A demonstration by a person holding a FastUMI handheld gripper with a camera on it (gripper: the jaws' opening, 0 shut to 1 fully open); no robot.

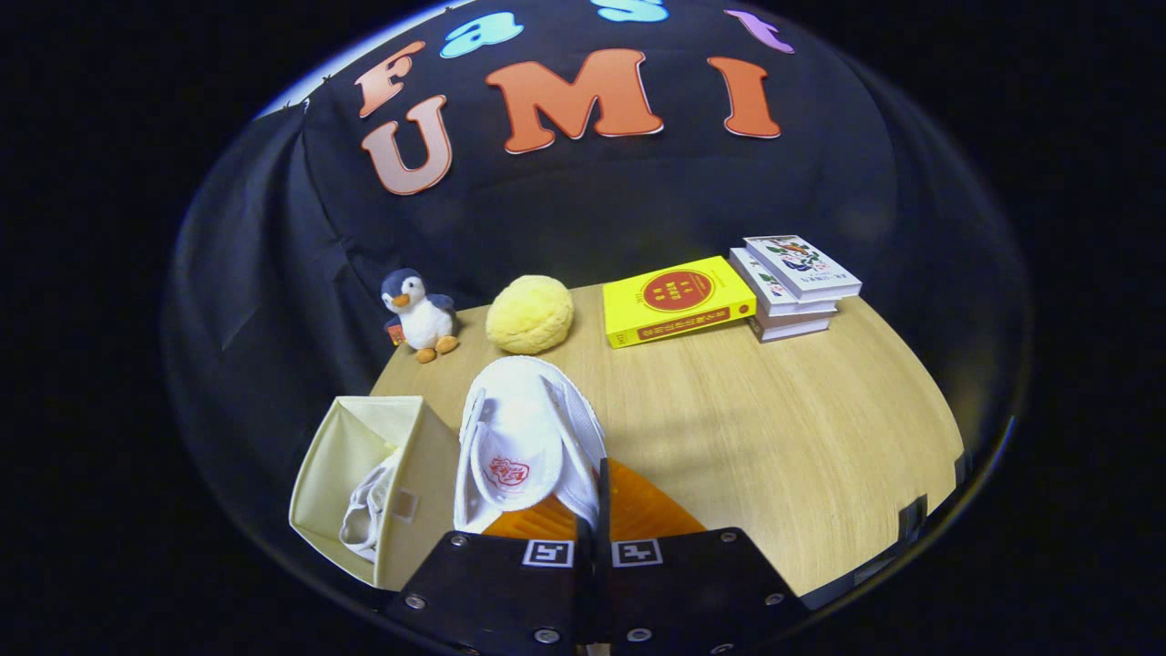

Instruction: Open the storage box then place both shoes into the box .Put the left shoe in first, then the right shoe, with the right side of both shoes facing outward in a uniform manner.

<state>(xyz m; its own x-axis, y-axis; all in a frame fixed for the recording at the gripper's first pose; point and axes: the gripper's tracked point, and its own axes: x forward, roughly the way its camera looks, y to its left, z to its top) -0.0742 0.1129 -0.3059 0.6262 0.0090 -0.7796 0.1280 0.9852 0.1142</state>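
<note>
A white shoe (524,446) with a red mark on its insole hangs between my orange fingers (638,510), its heel rim pinched by them, toe pointing away. My gripper (592,519) is shut on it, a little above the wooden table (774,428). To the left of the fingers stands the cream fabric storage box (364,456), open at the top. The other white shoe (369,515) lies inside it. The held shoe is beside the box's right wall, close to it.
At the table's far side sit a penguin plush (419,314), a yellow fluffy ball (529,314), a yellow book (676,299) and a stack of white books (794,284). Black cloth walls stand behind and to the left.
</note>
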